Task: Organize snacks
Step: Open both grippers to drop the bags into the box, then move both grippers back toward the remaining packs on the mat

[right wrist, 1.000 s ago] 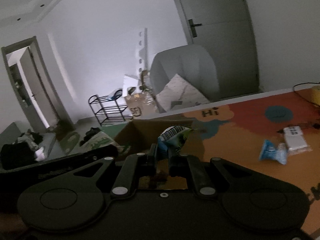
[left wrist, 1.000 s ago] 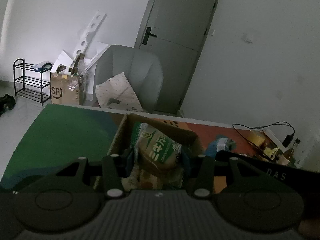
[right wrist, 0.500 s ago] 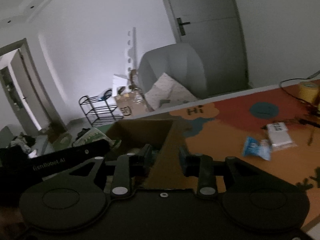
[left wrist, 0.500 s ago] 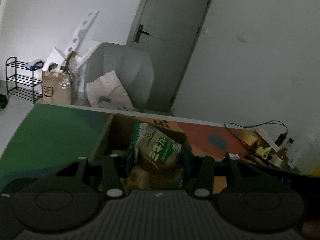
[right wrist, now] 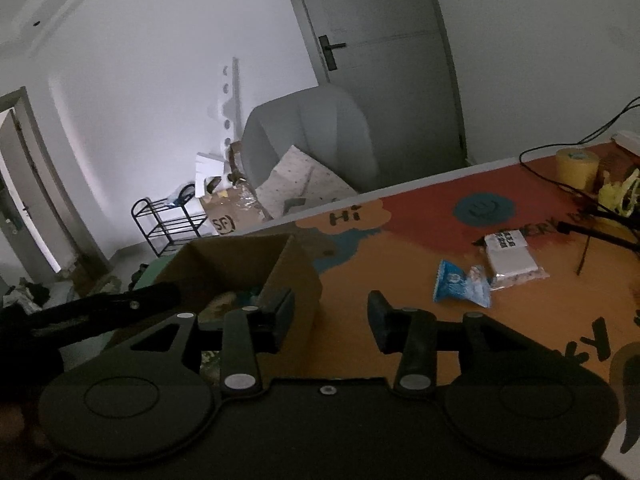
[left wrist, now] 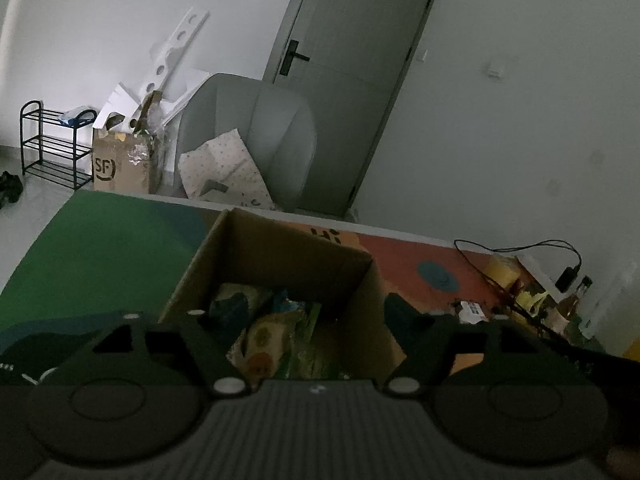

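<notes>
An open cardboard box (left wrist: 280, 248) stands on the colourful table mat and holds several snack packets (left wrist: 272, 332). My left gripper (left wrist: 308, 312) is open and empty right above the box. The box also shows in the right wrist view (right wrist: 240, 260). My right gripper (right wrist: 330, 316) is open and empty beside the box's right wall. A blue snack packet (right wrist: 462, 282) and a white and clear packet (right wrist: 510, 254) lie on the orange mat to the right.
A yellow tape roll (right wrist: 576, 168), cables (right wrist: 592, 216) and small bottles (left wrist: 568, 304) crowd the table's far right. A grey chair (left wrist: 248, 136), an SF carton (left wrist: 120, 164) and a black rack (left wrist: 52, 144) stand beyond the table's far edge.
My left gripper opened and let the green snack packet fall into the box. My right gripper let go of its blue and white packet, opened wide and moved right of the box.
</notes>
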A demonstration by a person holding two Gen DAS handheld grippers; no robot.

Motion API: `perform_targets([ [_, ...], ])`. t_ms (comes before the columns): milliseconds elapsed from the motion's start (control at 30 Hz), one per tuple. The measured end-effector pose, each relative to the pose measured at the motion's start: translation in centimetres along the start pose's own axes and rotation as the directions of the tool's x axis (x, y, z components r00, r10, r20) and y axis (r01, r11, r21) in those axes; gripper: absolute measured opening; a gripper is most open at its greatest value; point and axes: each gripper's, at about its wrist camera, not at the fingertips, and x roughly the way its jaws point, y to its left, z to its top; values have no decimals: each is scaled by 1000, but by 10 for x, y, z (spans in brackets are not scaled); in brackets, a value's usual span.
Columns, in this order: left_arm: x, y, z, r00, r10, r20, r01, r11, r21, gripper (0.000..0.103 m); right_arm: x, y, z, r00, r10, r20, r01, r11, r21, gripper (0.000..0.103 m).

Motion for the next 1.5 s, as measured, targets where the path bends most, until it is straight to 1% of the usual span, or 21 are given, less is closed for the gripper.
perform_targets([
  [33,-1,-1,0,1000,3,2,-3,1000,5,81,0,-1,-1,1000,-3,-1,3,1000,0,50],
  [100,-3,-6,0,1000,8,0,-8,1000,18,87,-1,-4,-4,1000,-11,-3,11,1000,3,51],
  [167,-4,-10,-1,1000,8,-1,-8,1000,27,90,-3,-8,-5,1000,-14,-7,14,1000,5,55],
  [233,-5,-15,-4,1000,6,2,-6,999,33,93,-6,-12,-7,1000,-23,-4,23,1000,7,63],
  [300,-5,-20,-7,1000,12,2,-12,999,42,96,-10,-16,-9,999,-35,2,35,999,11,68],
  [400,-4,-28,-11,1000,8,-3,-8,999,41,97,-19,-26,-10,998,-55,18,55,998,22,79],
  [433,-4,-31,-11,1000,1,-5,-1,999,42,97,-23,-31,-10,997,-67,25,67,997,30,80],
  [567,0,-44,-16,1000,-23,0,23,999,43,97,-32,-49,-11,994,-109,32,107,993,56,81],
  [833,17,-83,-21,997,-76,-13,77,994,77,97,-41,-81,-10,986,-157,54,152,985,83,80],
  [933,26,-96,-23,996,-90,-22,92,991,95,97,-38,-94,-9,986,-161,52,155,983,100,80],
  [1067,36,-111,-25,996,-90,-30,92,989,112,96,-30,-107,-8,987,-153,42,147,982,119,78],
  [1400,79,-146,-30,994,-73,-78,83,986,145,94,-7,-137,1,992,-123,34,116,978,172,76],
  [1500,93,-157,-31,994,-66,-86,79,984,162,93,2,-146,4,993,-119,27,113,979,171,74],
])
